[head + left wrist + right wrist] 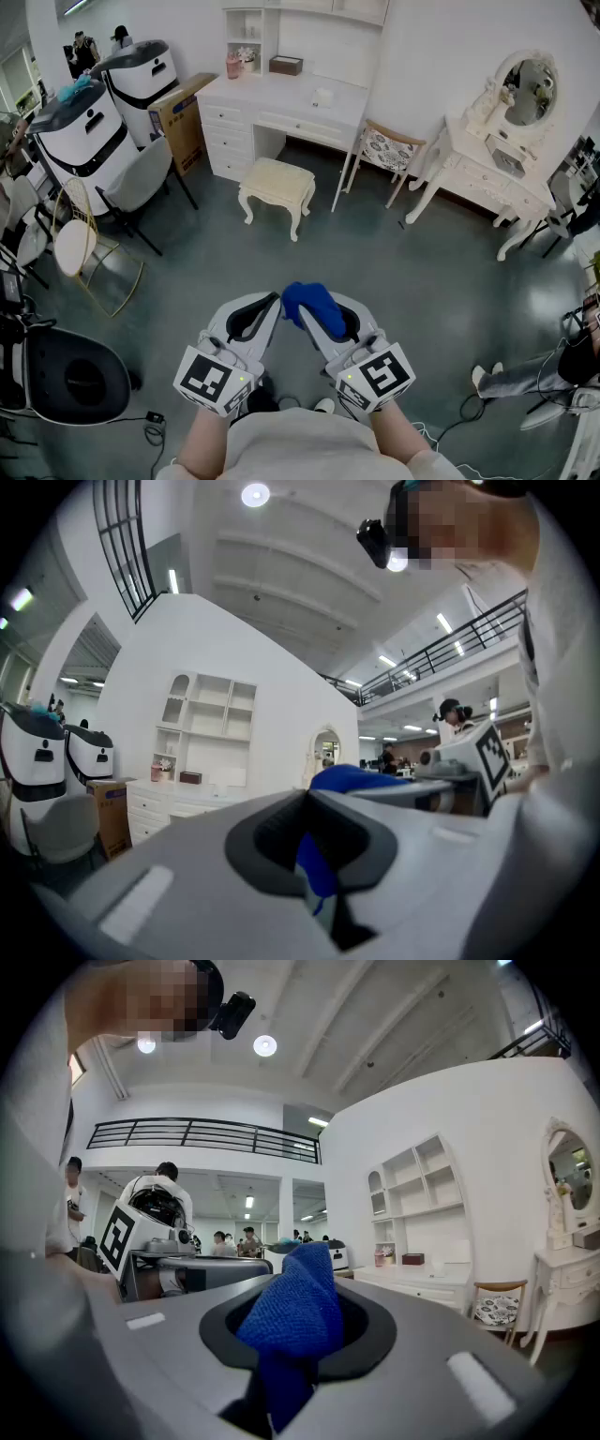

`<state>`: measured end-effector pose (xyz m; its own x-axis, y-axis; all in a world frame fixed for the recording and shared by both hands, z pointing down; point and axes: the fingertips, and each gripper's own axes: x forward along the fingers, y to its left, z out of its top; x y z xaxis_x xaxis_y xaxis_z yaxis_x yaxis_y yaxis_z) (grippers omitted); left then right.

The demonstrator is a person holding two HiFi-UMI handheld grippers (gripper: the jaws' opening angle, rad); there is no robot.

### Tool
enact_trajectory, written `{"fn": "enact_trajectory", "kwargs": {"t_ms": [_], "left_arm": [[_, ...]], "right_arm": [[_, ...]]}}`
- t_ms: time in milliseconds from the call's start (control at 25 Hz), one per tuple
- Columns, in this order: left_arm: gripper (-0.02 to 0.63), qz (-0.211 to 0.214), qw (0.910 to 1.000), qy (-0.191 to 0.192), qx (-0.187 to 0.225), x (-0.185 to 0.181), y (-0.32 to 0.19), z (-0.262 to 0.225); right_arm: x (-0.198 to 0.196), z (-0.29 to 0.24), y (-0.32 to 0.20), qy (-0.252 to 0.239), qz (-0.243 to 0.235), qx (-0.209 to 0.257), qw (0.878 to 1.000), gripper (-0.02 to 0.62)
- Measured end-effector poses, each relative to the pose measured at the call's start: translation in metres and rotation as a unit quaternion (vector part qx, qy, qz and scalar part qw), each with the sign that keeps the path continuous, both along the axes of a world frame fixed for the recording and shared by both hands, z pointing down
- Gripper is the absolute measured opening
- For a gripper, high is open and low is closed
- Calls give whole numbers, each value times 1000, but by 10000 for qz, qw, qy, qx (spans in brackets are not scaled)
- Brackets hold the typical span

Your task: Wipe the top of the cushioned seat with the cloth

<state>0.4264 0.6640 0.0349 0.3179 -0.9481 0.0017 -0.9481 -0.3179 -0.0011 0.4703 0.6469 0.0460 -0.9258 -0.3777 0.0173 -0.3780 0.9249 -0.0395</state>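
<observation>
Person is standing well back from the furniture, holding both grippers low and close to the body with tips angled toward each other. This reads as carrying, not wiping.

The right gripper (307, 315) is clamping down on the blue woven cloth (295, 1312). In the right gripper view the fabric is bunching up out of the dark hollow between the jaws and poking above them, so it is well seated for the walk over. A folded lump like that is probably giving a thick pad to press onto a seat.

The left gripper (275, 302) is also squeezed closed. In the left gripper view a thin blue strip is sitting in the slot between its jaws, which looks like an edge of the same cloth being pinched, likely to stop it dangling. In the head view its tip is touching the cloth's near edge.

The likely target is the cream cushioned stool with carved white legs (276, 184). It is standing on the grey floor (375, 262) just in front of the white drawer desk (281, 103). It is well apart from both grippers, ahead and slightly left, with bare floor in between. The cloth is nowhere near the seat top, and the cushion is showing nothing on it.

A wooden chair with a patterned seat pad (389, 150) is standing to the right of the desk, and the stool seems the better match.

Wiping is not yet started. My read is that the approach has to come first.
</observation>
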Motion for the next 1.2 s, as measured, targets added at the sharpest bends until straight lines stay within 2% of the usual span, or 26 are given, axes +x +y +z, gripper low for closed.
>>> {"fn": "enact_trajectory", "kwargs": {"t_ms": [600,960,1200], "left_arm": [[-2,66,9999,40,-90,-27,-22,5],[-2,189,9998,102,-23,-87,-40,9],[-2,465,9989,-21,18,-129,-54,9]], "right_arm": [[-27,8,-20,73,76,-122,9999,98],[-78,12,-36,-74,248,-266,9993,98],[-115,16,-49,-253,590,-413,9971,98]]}}
